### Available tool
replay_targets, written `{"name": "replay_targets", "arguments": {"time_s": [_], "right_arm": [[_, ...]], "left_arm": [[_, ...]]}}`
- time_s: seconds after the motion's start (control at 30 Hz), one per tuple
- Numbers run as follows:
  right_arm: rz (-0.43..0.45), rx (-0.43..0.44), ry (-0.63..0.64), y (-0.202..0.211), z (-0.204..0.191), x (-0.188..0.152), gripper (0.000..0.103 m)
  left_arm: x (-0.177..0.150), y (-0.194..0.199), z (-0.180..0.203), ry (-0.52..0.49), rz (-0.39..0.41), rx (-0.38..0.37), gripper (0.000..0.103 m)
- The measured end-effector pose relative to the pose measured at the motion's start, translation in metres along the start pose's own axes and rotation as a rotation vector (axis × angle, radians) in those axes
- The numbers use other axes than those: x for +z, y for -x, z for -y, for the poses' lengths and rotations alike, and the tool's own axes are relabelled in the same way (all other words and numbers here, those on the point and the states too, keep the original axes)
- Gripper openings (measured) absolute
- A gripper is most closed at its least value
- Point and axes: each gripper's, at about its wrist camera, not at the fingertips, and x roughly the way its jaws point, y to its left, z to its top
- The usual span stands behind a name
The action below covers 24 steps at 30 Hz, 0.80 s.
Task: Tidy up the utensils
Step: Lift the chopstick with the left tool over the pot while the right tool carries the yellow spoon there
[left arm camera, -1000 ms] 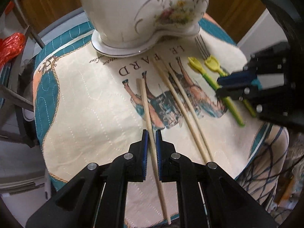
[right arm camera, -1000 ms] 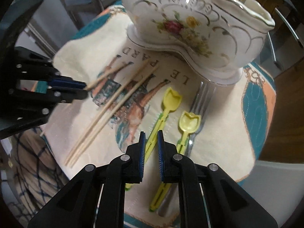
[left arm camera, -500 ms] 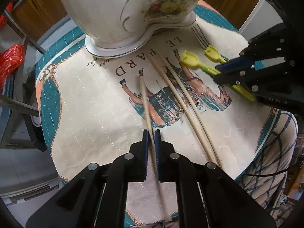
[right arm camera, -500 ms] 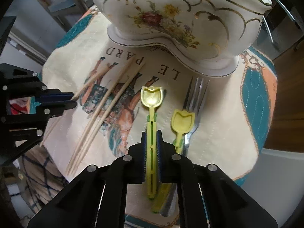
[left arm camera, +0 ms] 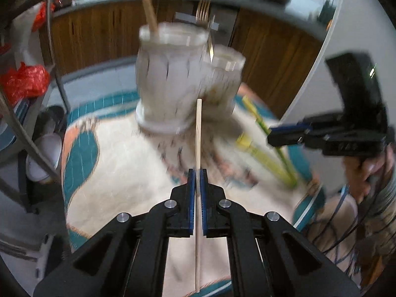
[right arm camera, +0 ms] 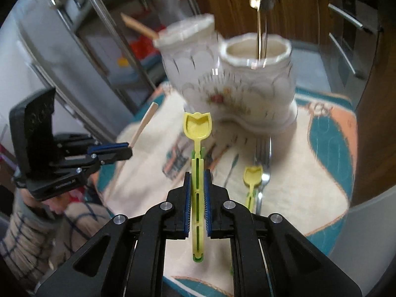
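- Left gripper [left arm camera: 197, 173]: fingers pinched on a single wooden chopstick [left arm camera: 198, 133], held along the fingers with its far tip pointing toward the holder and its near end trailing under the gripper body. The stick appears raised off the cloth.
- Right gripper [right arm camera: 197, 175]: fingers pinched on the handle of a yellow tulip-shaped spoon [right arm camera: 197, 126], bowl forward, also carried above the cloth.
- Ceramic utensil holder [right arm camera: 257, 81]: white, floral, two compartments, standing at the far edge of the quilted table cloth [right arm camera: 326, 163]. The left compartment holds what looks like a wooden stick [right arm camera: 141, 28]; the right compartment holds an upright fork [right arm camera: 258, 17].
- Still lying on the cloth: a second, smaller yellow spoon [right arm camera: 252, 178] touching a metal fork [right arm camera: 263, 170], both near the right edge. Other chopsticks there cannot be made out; the cloth is motion-blurred.
- Step in hand, as judged: transport. Both pieces are gripped and on their way to the holder; neither is yet over a rim.
- Next move, as judged: each piece needs tipping toward upright, then lowering into a compartment. The chopstick likely belongs with the wood on the left. The spoon's compartment is uncertain.
- Caution: the grippers are close together near the holder, so entries should be staggered, clearing the fork already standing there.
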Motion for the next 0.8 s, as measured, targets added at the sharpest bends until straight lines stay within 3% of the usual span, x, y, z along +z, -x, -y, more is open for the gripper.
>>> {"name": "replay_targets", "arguments": {"time_s": [0.17,0.43,0.57,0.8], "right_arm": [[0.132,0.035,0.001,0.011,-0.008,0.005,0.011],[0.285,0.051,0.011,0.03,-0.005,0.009,0.011],[0.384,0.072,-0.005,0.043,0.005,0.026,0.011],[0.531,0.061,0.03,0.047,0.013,0.058,0.01]], "left_arm": [[0.018,0.014,0.015,0.024,0.204,0.012,0.004],[0.046,0.02,0.029,0.001,0.411,0.072,0.004],[0.069,0.026,0.036,-0.014,0.546,0.13,0.004],[0.109,0.033,0.038,-0.008,0.735,0.153,0.004]]}}
